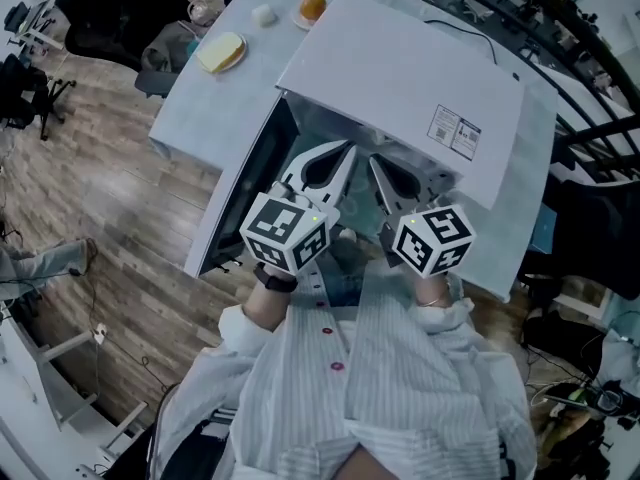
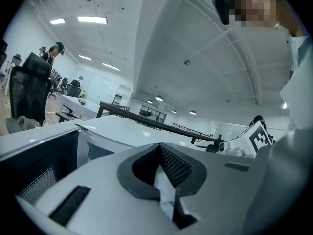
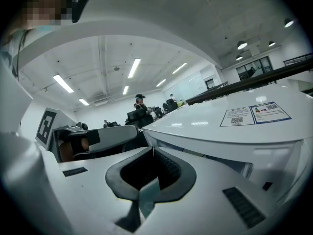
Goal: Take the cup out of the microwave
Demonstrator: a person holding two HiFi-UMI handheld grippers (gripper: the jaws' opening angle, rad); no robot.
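Left tool point(image 1: 349, 148): closed, empty.
Right tool point(image 1: 376, 161): closed, empty.
Microwave point(image 1: 400, 78): door point(image 1: 250, 183) stood open, left.
Next: jaws probably needed parting before reaching in.

Pale table point(image 1: 215, 103) over a wooden floor point(image 1: 130, 228). On it: white microwave point(image 1: 400, 78) with its door point(image 1: 245, 183) swung open to the left. Farther back: plate point(image 1: 221, 53) with a yellow slab, small white lump point(image 1: 263, 14) near it, and orange round thing point(image 1: 312, 8) just beside the microwave's far corner.

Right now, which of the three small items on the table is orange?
The round one, nearest the microwave; the white lump and the yellow slab lie farther left.
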